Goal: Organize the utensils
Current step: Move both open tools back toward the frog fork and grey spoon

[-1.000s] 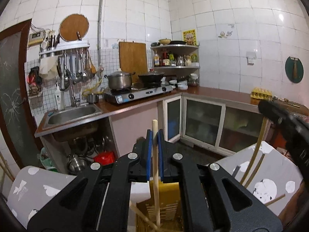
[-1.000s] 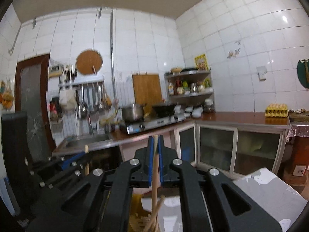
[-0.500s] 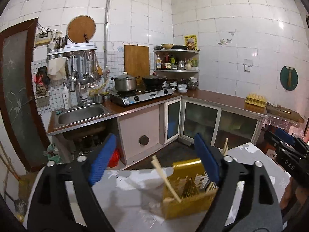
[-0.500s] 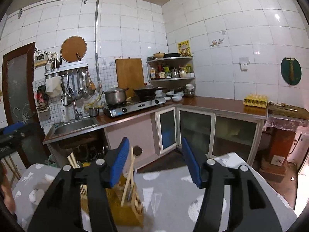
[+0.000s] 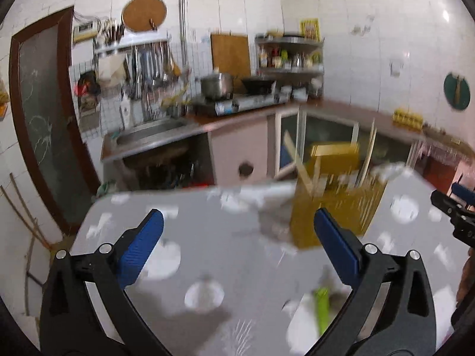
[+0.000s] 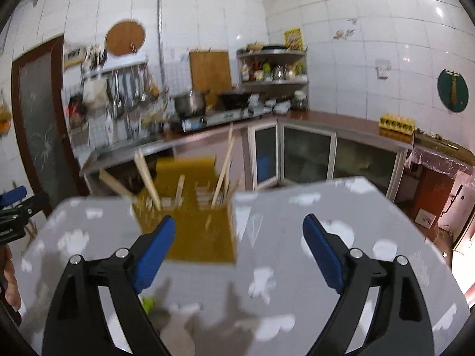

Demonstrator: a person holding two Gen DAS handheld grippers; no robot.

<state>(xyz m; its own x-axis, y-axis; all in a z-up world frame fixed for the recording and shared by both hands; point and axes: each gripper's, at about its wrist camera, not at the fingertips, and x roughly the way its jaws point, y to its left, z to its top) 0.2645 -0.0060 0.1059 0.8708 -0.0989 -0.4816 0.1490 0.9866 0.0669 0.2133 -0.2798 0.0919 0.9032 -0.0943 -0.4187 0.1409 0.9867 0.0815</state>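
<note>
A yellow slotted utensil holder (image 5: 335,198) (image 6: 193,207) stands on the grey spotted table (image 5: 213,237) (image 6: 311,231), with several wooden chopsticks (image 5: 299,166) (image 6: 224,166) leaning in it. My left gripper (image 5: 237,249) hovers over the table short of the holder, its jaws opening wide with nothing between them. My right gripper (image 6: 237,249) is also opening, empty, with the holder just beyond its left finger. A green-handled utensil (image 5: 322,308) (image 6: 148,302) lies on the table close to the cameras. The views are blurred.
Behind the table runs a kitchen counter with a sink (image 5: 148,130), a gas stove with a pot (image 5: 216,86) (image 6: 190,102), hanging utensils and corner shelves (image 6: 273,68). A yellow egg tray (image 6: 396,123) sits on the right counter. A person's hand (image 6: 9,284) shows at the left edge.
Both grippers let go of their chopsticks, which now stand in the holder. Both opened wide and drew back from the holder, which now looks smaller and farther away.
</note>
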